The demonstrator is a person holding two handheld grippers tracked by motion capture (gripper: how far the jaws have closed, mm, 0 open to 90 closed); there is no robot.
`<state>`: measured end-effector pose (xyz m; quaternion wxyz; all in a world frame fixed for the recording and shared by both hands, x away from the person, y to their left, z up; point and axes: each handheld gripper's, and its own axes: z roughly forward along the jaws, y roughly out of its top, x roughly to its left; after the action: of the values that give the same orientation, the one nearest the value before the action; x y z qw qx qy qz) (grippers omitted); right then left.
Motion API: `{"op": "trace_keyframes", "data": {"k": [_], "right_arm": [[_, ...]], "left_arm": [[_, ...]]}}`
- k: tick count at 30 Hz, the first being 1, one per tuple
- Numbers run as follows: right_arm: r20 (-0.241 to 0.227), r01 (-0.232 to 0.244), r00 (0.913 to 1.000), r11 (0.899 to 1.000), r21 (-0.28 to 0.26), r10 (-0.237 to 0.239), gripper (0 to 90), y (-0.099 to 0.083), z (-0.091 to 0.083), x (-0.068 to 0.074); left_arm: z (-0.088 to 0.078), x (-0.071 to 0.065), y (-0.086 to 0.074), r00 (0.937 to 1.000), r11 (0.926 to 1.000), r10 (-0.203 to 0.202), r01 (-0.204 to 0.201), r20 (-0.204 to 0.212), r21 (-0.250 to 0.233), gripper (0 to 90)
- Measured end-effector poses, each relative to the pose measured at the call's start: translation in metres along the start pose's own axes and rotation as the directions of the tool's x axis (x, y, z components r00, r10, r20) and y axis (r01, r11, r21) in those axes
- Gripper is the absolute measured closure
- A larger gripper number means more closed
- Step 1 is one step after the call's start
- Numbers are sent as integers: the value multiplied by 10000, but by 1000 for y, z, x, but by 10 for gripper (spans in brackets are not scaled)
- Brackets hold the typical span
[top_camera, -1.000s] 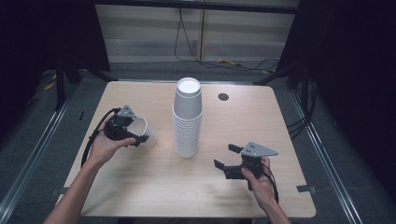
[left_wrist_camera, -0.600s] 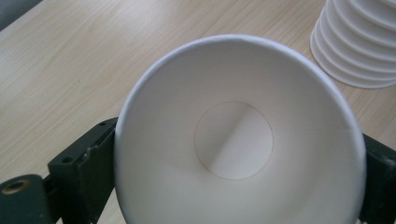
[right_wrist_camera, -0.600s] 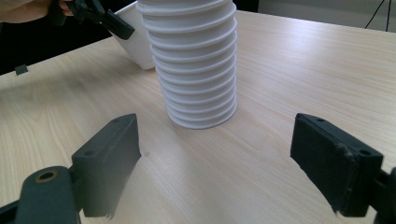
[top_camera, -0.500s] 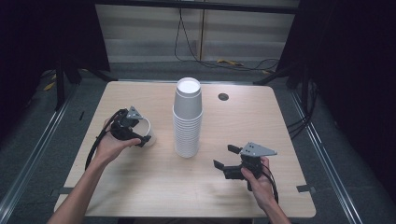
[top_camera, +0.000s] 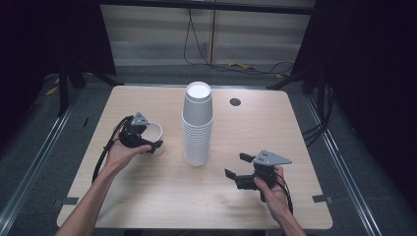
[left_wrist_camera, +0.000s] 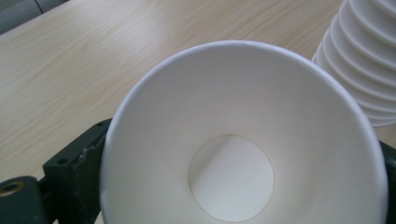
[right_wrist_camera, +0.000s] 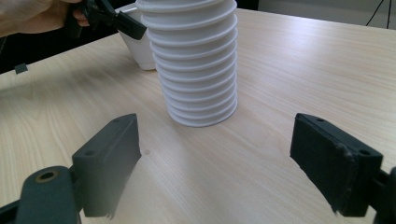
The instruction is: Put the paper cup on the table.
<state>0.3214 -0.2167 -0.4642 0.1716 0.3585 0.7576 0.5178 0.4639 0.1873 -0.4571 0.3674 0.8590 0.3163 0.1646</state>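
One single white paper cup [top_camera: 151, 135] is clamped in the left gripper [top_camera: 142, 140], whose black jaws press on opposite sides of the cup wall near the rim; in the left gripper view the cup mouth [left_wrist_camera: 243, 135] faces the camera and its round base is visible inside. The cup sits at the left part of the light wooden table [top_camera: 147, 196], close to or on the surface; contact with the table cannot be confirmed. A tall stack of nested white paper cups [top_camera: 197, 125] stands upside down at the table centre, apart from the held cup. The right gripper [top_camera: 241, 169] rests low near the front right of the table, jaws spread wide and holding nothing, aimed at the base of the stack [right_wrist_camera: 196, 70]. Judged from this layout, the step in hand is setting one separated cup aside, left of the stack. The next move calls for seating the cup flat on the table, then opening the left jaws without tipping the thin wall.
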Motion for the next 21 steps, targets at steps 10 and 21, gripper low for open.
{"op": "trace_keyframes", "data": {"k": [10, 21], "right_arm": [[2, -14, 10000, 10000, 13, 14, 160, 0, 1, 0], [-7, -18, 10000, 10000, 83, 18, 160, 0, 2, 0]], "left_arm": [[8, 0, -5, 9994, 9993, -284, 280, 185, 254, 74], [9, 1, -15, 9993, 9988, -301, 292, 239, 395, 123]]}}
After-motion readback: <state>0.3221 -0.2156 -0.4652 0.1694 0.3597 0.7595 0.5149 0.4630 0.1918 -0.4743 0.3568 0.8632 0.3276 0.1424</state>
